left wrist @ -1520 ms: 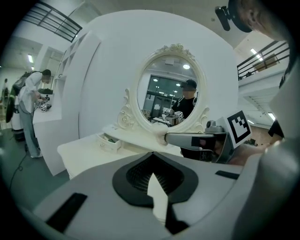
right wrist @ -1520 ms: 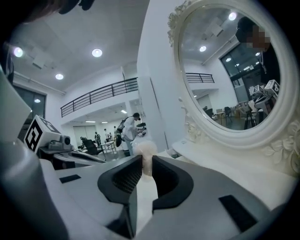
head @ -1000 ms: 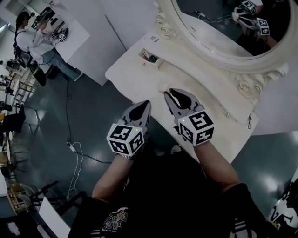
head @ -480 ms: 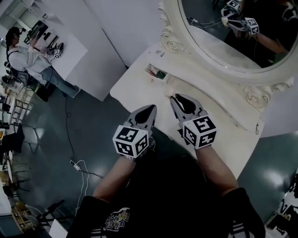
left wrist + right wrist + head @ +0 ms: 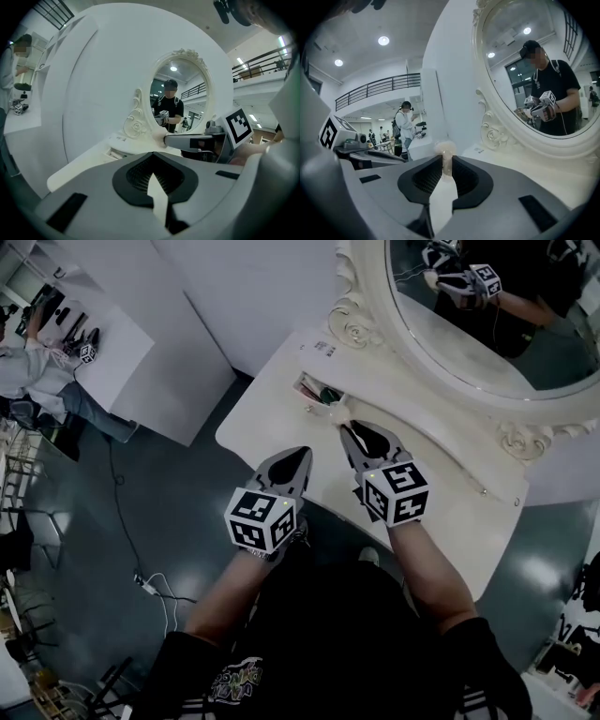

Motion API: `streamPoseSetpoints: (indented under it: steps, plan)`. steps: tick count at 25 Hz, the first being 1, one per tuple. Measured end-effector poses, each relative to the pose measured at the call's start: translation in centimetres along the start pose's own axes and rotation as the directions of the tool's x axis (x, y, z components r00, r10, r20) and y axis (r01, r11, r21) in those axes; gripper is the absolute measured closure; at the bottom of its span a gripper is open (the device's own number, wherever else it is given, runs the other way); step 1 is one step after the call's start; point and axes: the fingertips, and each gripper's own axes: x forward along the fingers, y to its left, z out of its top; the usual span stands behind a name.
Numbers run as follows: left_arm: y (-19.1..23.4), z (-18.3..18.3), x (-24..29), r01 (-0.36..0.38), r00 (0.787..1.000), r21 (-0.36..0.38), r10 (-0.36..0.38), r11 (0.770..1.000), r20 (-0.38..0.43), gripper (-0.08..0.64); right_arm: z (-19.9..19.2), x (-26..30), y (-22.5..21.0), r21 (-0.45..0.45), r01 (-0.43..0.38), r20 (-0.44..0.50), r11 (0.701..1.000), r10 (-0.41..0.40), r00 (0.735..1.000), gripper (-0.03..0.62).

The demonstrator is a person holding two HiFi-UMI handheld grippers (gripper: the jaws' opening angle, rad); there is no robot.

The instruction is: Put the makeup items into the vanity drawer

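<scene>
- Progress partial: pale round-tipped makeup item (image 5: pixel 338 413) pinched between the closed jaws of the right gripper (image 5: pixel 347 429), centre of the head view, over the vanity top (image 5: pixel 267 423) and just short of the open drawer (image 5: pixel 316 389).
- Not yet in the drawer; carry-over and release judged still to do.
- Left gripper (image 5: pixel 301 457) closed on nothing, left of centre, near the vanity's front edge.
- Drawer contents hard to read: small green and dark shapes, possibly items already stowed; count unknown.
- Item type uncertain, puff or sponge tip; blurred in the right gripper view (image 5: pixel 446 157).
- Vanity top partly hidden behind both grippers; specks on it too small to identify.
</scene>
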Motion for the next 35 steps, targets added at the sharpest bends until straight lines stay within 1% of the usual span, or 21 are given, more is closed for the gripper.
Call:
streamPoseSetpoints:
  steps: [5, 9, 13, 16, 21, 25, 29, 32, 35]
  plan:
    - [2.7, -0.6, 1.2, 0.025, 1.000, -0.024, -0.025, 0.999, -0.015, 0.560, -0.5, 3.2, -1.0, -0.009, 0.035, -0.038, 0.999, -0.035, 0.999, 0.509]
    - [4.9, -0.9, 2.0, 0.045, 0.998, -0.029, -0.046, 0.999, -0.034, 0.560, -1.2, 6.1, -1.8, -0.025, 0.064, -0.073, 0.998, -0.066, 0.995, 0.509]
    - [7.1, -0.9, 2.7, 0.058, 0.997, -0.036, -0.060, 0.998, -0.052, 0.560, -2.0, 9.1, -2.5, -0.017, 0.080, -0.110, 0.997, -0.081, 0.991, 0.509]
    - [8.6, -1.1, 3.1, 0.072, 0.995, -0.036, -0.075, 0.997, -0.072, 0.560, -2.9, 11.3, -3.2, -0.017, 0.096, -0.149, 0.995, -0.098, 0.984, 0.509]
    - [11.1, -1.7, 3.9, 0.091, 0.990, -0.056, -0.097, 0.994, -0.099, 0.560, -4.1, 14.8, -4.4, -0.013, 0.120, -0.208, 0.993, -0.120, 0.971, 0.509]
    - [13.0, -2.0, 4.5, 0.103, 0.988, -0.073, -0.110, 0.992, -0.107, 0.560, -4.9, 17.0, -5.0, -0.041, 0.133, -0.262, 0.990, -0.139, 0.955, 0.509]
    - [14.9, -2.3, 4.7, 0.105, 0.986, -0.092, -0.116, 0.990, -0.116, 0.560, -6.0, 18.9, -5.1, -0.098, 0.135, -0.326, 0.986, -0.160, 0.932, 0.508]
    - [16.2, -2.6, 5.1, 0.105, 0.986, -0.108, -0.118, 0.989, -0.120, 0.560, -6.6, 20.3, -5.4, -0.123, 0.134, -0.365, 0.983, -0.170, 0.916, 0.505]
    - [17.0, -2.6, 5.4, 0.112, 0.985, -0.115, -0.126, 0.987, -0.121, 0.560, -7.1, 21.3, -5.8, -0.167, 0.142, -0.396, 0.976, -0.198, 0.897, 0.486]
